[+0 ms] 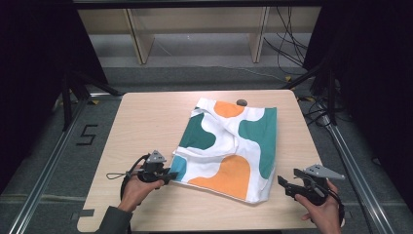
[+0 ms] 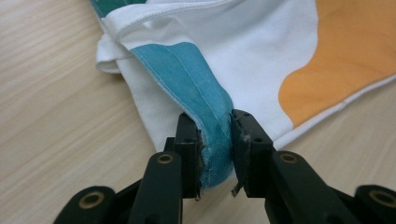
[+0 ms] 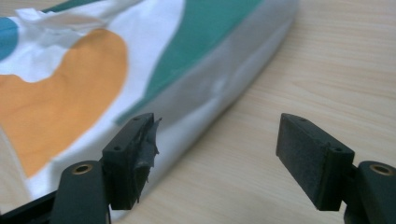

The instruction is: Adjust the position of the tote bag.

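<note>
Blue hem fabric was pinched between the pads of the left gripper [image 2: 215, 154], the jaws drawn in onto the stitched edge so that the cloth was bunched and squeezed where it passed between them. That grip was taken at the near left corner of the cloth bag [image 1: 229, 146], presumably because the doubled, sewn hem gives a firm purchase for lifting or pulling the piece straight. The left hand [image 1: 139, 187] was seen low at the table's near left, the gripper laid almost level so the jaws could slide in along the wood.

The right gripper [image 3: 215, 158] was held released, its 2 pads standing wide apart with bare table between them; the bag's near right edge lay just beside 1 pad, not gripped. It was judged to be lined up for a matching hold on that corner. A torn scrap of dark tape was noted hanging from that pad.

The bag itself was spread flat on the pale wooden table [image 1: 146, 122], slightly skewed, printed with orange, green and blue blobs on white, a strap lying folded across its top.

No brand or label could be read on the cloth. On the floor [image 1: 53, 161] left of the table, a taped mark shaped like a 5 [image 1: 86, 135] was seen.
</note>
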The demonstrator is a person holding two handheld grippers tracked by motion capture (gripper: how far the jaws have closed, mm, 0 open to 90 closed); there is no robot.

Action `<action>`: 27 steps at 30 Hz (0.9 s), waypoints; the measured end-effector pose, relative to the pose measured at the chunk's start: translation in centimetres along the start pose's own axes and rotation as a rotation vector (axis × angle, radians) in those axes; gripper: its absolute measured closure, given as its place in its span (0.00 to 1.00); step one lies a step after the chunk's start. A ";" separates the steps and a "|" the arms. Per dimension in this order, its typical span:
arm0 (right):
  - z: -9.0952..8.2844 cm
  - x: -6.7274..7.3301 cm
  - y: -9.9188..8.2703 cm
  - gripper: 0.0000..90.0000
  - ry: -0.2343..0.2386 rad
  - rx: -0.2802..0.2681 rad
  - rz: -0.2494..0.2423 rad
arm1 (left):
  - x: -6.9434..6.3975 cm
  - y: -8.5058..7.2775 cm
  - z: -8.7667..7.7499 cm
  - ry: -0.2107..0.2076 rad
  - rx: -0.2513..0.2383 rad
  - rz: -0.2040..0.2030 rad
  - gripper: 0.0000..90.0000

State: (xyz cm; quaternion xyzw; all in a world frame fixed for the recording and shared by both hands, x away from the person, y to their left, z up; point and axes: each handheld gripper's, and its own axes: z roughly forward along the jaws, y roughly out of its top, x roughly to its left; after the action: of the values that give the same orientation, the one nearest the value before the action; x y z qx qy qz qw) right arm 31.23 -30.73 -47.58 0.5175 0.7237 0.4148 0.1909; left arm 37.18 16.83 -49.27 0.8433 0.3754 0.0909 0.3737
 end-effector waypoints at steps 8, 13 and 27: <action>1.4 2.8 0.3 0.48 0.093 0.057 -0.084 | -2.0 -0.7 -0.2 -0.033 -0.002 0.037 0.84; 2.7 2.4 0.5 0.73 0.058 0.132 -0.171 | -3.1 -0.9 -0.4 -0.047 -0.014 0.059 0.85; 5.8 -3.3 3.7 0.93 -0.066 0.097 -0.245 | -11.3 -0.2 2.9 -0.203 -0.040 0.125 0.84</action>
State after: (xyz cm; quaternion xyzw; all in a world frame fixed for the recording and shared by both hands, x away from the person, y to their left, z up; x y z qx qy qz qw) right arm 38.86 -30.95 -48.51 0.4473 0.7939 0.3357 0.2388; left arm 30.42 7.34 -50.03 0.8623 0.2802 0.0357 0.4203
